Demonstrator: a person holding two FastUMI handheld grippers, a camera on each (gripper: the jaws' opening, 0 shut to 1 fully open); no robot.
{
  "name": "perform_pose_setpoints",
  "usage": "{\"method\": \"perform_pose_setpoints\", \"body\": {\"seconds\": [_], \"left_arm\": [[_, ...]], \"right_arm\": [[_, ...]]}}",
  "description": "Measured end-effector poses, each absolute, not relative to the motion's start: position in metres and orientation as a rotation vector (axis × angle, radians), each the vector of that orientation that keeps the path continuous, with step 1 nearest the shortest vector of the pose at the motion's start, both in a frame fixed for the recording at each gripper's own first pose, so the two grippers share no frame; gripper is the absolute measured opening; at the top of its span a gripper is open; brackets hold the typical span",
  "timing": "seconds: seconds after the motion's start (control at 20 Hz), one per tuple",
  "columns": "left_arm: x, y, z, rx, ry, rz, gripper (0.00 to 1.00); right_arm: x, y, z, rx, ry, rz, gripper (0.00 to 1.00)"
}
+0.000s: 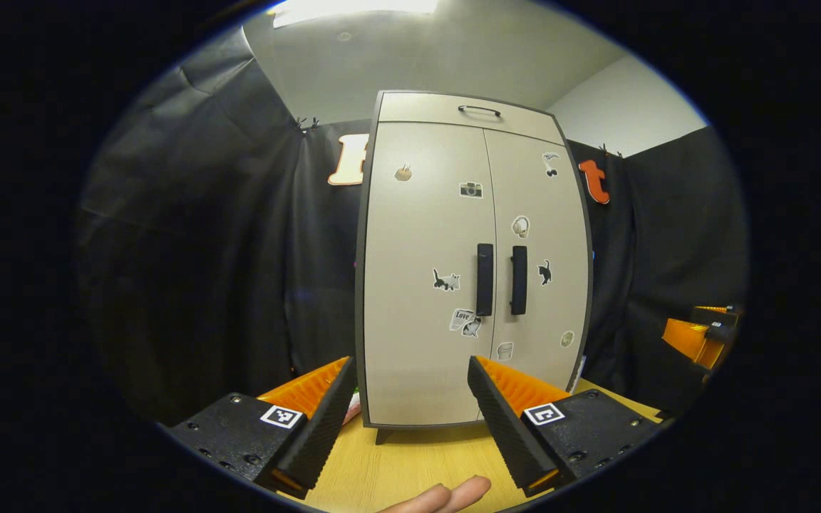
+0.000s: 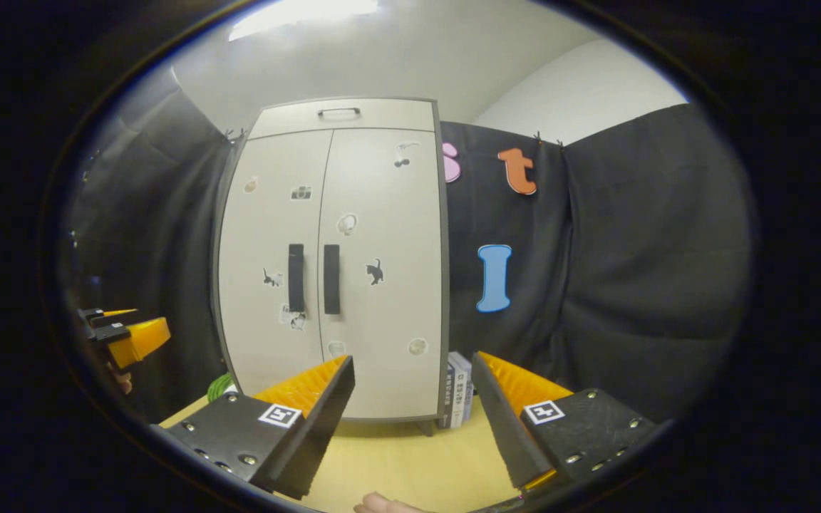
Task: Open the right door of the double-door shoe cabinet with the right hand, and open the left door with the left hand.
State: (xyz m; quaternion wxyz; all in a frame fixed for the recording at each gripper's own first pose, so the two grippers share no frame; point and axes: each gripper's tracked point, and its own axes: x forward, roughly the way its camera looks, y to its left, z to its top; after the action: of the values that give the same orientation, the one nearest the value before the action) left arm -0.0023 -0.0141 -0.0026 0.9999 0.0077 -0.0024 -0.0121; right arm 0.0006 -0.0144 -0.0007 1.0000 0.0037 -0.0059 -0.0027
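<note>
Both doors (image 1: pixel 417 285) shut. Left gripper (image 1: pixel 410 420) and right gripper (image 2: pixel 414 420) wide open, empty, hanging back, presumably lining up on handles (image 2: pixel 331 279).

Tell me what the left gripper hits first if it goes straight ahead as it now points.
Probably the cabinet's left door, low down and below its handle; the open left gripper has only bare table before it.

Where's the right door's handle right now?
In the right gripper view, the right door handle stands vertical at mid-height, just right of the left door handle.
</note>
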Motion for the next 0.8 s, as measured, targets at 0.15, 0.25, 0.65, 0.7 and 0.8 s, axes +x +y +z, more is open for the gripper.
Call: {"method": "perform_pose_setpoints", "body": {"seconds": [0.15,0.25,0.65,0.7,0.8], "left_arm": [[-0.002,-0.017,-0.005,0.028,-0.003,-0.029,0.97],[-0.001,-0.02,-0.007,0.028,0.001,-0.038,0.97],[0.006,-0.019,-0.03,0.018,0.029,-0.041,0.97],[0.006,-0.016,-0.033,0.016,0.032,-0.034,0.98],[0.007,-0.014,-0.037,0.02,0.037,-0.036,0.98]], "right_arm": [[0.004,-0.019,-0.005,0.01,-0.005,-0.012,0.99],[0.008,-0.02,-0.007,0.005,0.004,-0.014,0.99],[0.051,-0.013,-0.023,0.005,0.032,-0.008,0.96],[0.06,-0.012,-0.022,0.013,0.036,-0.006,0.98],[0.079,-0.004,-0.016,0.036,0.028,0.013,0.96]]}}
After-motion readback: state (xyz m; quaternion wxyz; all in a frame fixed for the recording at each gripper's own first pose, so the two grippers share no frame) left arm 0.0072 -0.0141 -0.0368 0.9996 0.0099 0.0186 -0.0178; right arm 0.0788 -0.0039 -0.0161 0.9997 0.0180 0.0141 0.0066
